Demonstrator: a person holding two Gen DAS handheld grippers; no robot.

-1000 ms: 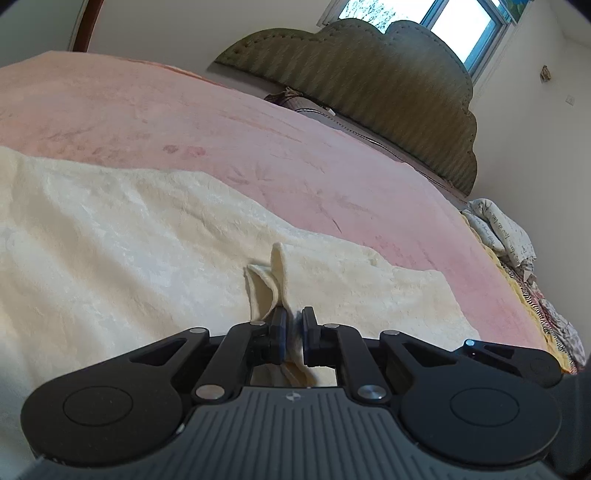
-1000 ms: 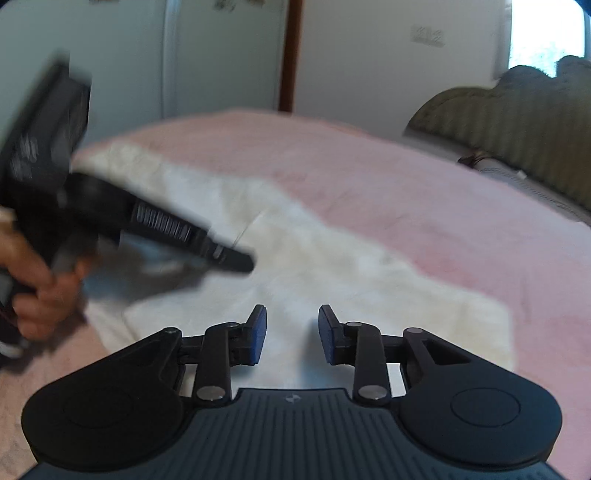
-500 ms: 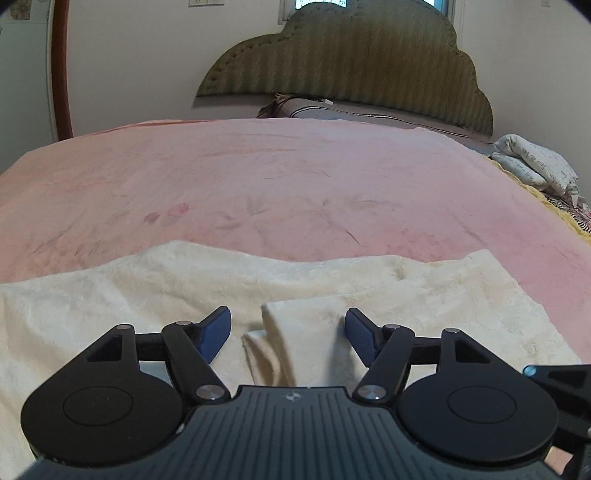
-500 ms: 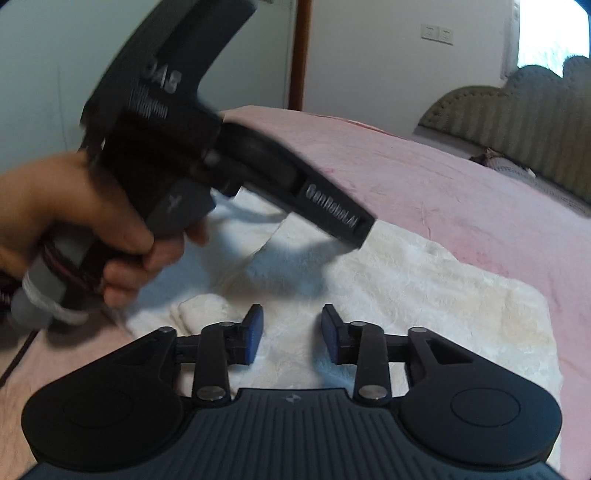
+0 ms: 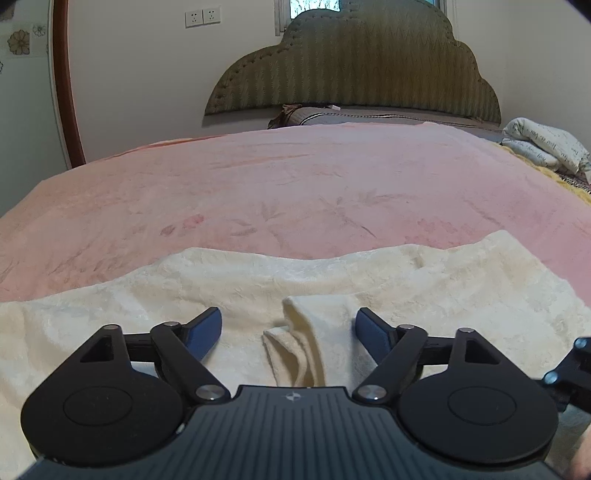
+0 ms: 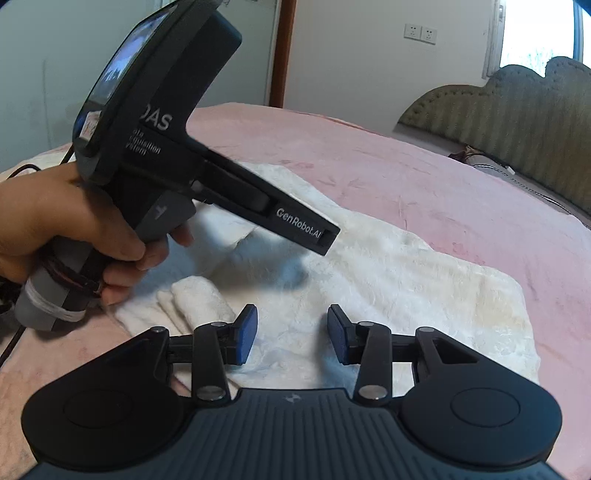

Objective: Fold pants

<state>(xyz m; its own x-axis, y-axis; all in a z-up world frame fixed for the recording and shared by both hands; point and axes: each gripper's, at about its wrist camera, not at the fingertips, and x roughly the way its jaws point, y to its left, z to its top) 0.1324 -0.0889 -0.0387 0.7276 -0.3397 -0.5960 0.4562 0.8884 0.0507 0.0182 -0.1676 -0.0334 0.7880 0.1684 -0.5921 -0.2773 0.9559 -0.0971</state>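
Cream pants point(image 5: 369, 280) spread flat across pink blanket point(image 5: 295, 184), running from nine o'clock to three o'clock in the left wrist view. Small bunched fold of the same cloth point(image 5: 303, 339) standing up at six o'clock, between the blue pads but touching neither. Left gripper point(image 5: 288, 328) with jaws wide and opening further — nothing pressed between them. Olive padded headboard point(image 5: 354, 66) at twelve o'clock, rolled printed bedding point(image 5: 546, 144) at two o'clock, wall sockets point(image 5: 202, 16) at eleven o'clock.

Seen from the right wrist: right gripper point(image 6: 291, 334) low over the pants point(image 6: 406, 280), jaws partly apart and opening, only flat cloth showing in the gap, pads not pinching it. At nine to ten o'clock, left hand point(image 6: 70, 225) wrapped round the grey handle of the left gripper point(image 6: 327, 240) — nose angled down toward the cloth, its fingertips hidden from this side. Rolled cloth end point(image 6: 199, 299) at eight o'clock, just beside the right gripper's left pad; whether touching, cannot tell. Headboard point(image 6: 517, 110) at two o'clock, blanket point(image 6: 424, 177) pink round the pants on the far side.
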